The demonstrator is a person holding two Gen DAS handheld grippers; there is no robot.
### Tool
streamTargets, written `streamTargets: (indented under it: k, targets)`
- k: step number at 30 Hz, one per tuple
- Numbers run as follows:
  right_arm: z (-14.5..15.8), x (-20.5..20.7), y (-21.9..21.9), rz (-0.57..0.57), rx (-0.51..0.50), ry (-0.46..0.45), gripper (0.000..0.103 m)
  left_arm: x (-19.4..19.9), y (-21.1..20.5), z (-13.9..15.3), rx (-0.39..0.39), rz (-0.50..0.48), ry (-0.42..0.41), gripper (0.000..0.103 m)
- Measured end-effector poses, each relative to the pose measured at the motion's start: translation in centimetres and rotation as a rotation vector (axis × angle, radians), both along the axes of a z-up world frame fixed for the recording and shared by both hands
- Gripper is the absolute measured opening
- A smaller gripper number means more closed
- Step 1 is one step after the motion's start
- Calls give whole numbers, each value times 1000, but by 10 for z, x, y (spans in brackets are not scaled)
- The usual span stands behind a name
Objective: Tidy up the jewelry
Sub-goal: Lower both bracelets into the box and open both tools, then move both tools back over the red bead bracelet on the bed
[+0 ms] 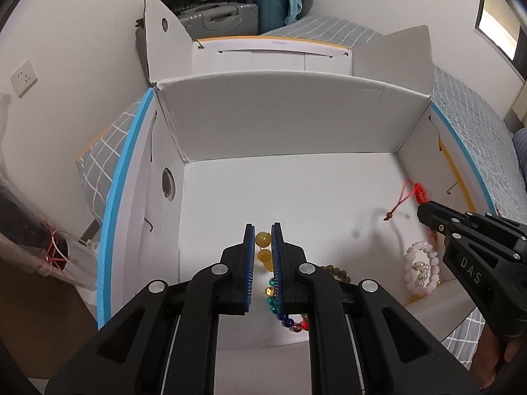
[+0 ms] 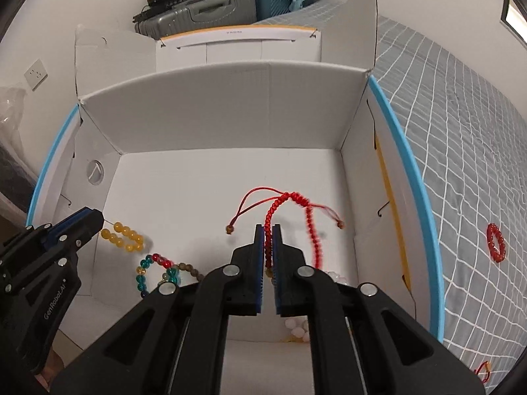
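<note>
Five bracelets sit in or over your white box (image 2: 210, 112), and one more red beaded bracelet (image 2: 496, 242) lies outside it on the grey checked bedspread (image 2: 461, 151).

Count them: one yellow bead bracelet (image 2: 123, 237), one multicoloured bead bracelet (image 2: 154, 271) in teal, red and amber, one brown bead bracelet (image 2: 192, 270) just beside it, one pale pink bead bracelet (image 1: 423, 268) near the box's right wall, and one red braided cord bracelet (image 2: 298, 212).

Your right gripper (image 2: 267, 230) is clamped on the red braided cord bracelet: one side of the loop runs down between the nearly closed blue pads, while the rest arches above the fingertips. Its two thin tails end in small brown beads and hang over the box floor.

Your left gripper (image 1: 263, 230) has a narrow gap between its pads, with the yellow bead bracelet seen in that gap. Whether it grips the beads or only hangs above them, you cannot tell from these views.
</note>
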State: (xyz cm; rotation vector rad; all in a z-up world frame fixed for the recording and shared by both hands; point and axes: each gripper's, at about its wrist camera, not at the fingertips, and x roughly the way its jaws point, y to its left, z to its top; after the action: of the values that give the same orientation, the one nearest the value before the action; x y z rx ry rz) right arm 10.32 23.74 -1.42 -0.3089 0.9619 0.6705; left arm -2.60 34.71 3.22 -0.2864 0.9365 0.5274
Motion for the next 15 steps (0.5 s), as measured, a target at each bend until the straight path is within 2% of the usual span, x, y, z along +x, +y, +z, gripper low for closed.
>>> streamTargets:
  k: [4,5,6,7,8,9,11,12,15]
  targets:
    - [-2,4,-1,4,9,23,7,0,2,0,-2,11,-1,12]
    - [-2,4,0,1,6,18,14,0,2,1,-1,12,-2,12]
    - [0,3,-1,2,7,12,27,0,3,2,-2,11,-4,13]
    - [1,2,0,2,8,11,36,-1,3,3,-3,13,-7,19]
    - [2,1,0,-1,10,8,51,-2,2,4,-2,15,-12,30]
    - [4,0,-2,-3,17,1,62,-5,3,6,1,20,-23,37]
    - [10,-3,-6,-12,38,-21,74,-10,2,12,22,33,-54,66]
    - [13,-4,-8,-23,47,-31,78,-11,2,14,30,35,-63,69]
    - [22,-9,-12,-22,72,-54,87,-15,2,19,48,41,-71,71]
